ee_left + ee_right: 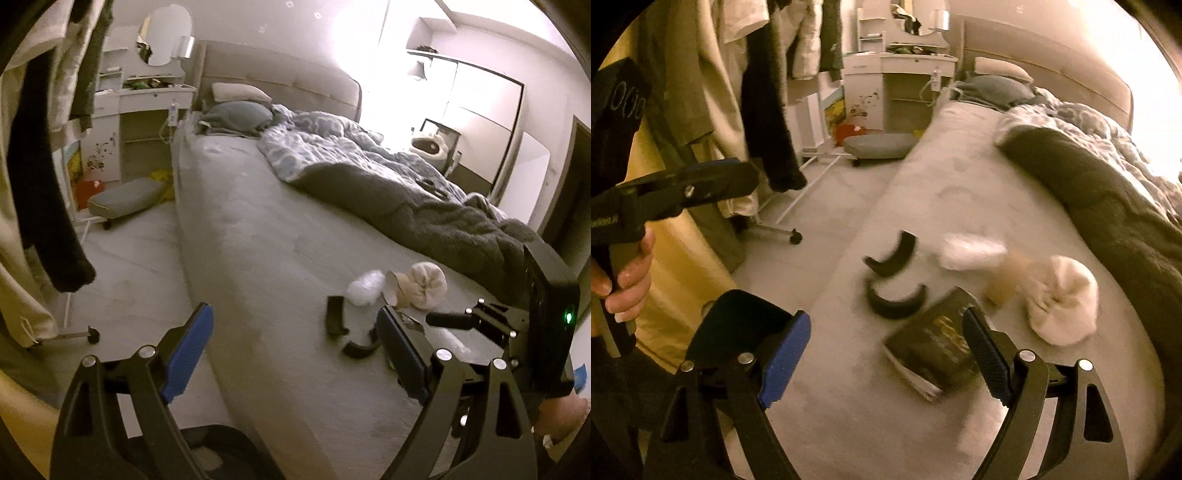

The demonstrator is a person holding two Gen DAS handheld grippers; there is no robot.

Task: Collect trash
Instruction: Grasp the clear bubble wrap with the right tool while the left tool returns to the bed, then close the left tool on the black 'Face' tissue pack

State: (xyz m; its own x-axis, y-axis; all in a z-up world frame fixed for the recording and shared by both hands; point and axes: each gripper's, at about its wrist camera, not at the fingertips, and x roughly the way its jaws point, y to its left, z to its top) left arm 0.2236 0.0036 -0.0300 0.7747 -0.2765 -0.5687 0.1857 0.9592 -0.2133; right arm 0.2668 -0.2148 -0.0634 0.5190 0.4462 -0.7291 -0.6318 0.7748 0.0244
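Bedroom, both hand-held grippers over the near end of the bed (923, 173), angled down at a small cluster of things on the bare grey sheet.

Left hand-held gripper (295, 350): blue pads spread wide, nothing between them. It sits over the near left edge of the mattress, the cluster off to its right.

Right hand-held gripper (882, 354): also spread wide, empty. The dark book (934, 354) lies just beyond its right finger, partly covered by it.

Where the trash is: a crumpled white tissue (971, 251) lies mid-bed, and just right of it a brown paper cup (1004, 280) on its side; the two look close or touching, motion blur prevents certainty. Right of the cup sits a rolled cream cloth (1060, 302), probably laundry and not rubbish. Left of the tissue lie two curved black pieces (894, 280), unidentified. A dark blanket (1108, 206) is heaped along the far right.

Step in hand, as I judge it: approach, nothing collected yet. No bin or bag shows in either view.

Next move calls for: carrying one open gripper forward over the tissue or cup, lowering until the pads straddle it, then closing gently, since both are light and crush easily. The soft sheet may bunch under the pads. The book and cloth should be left where they lie.
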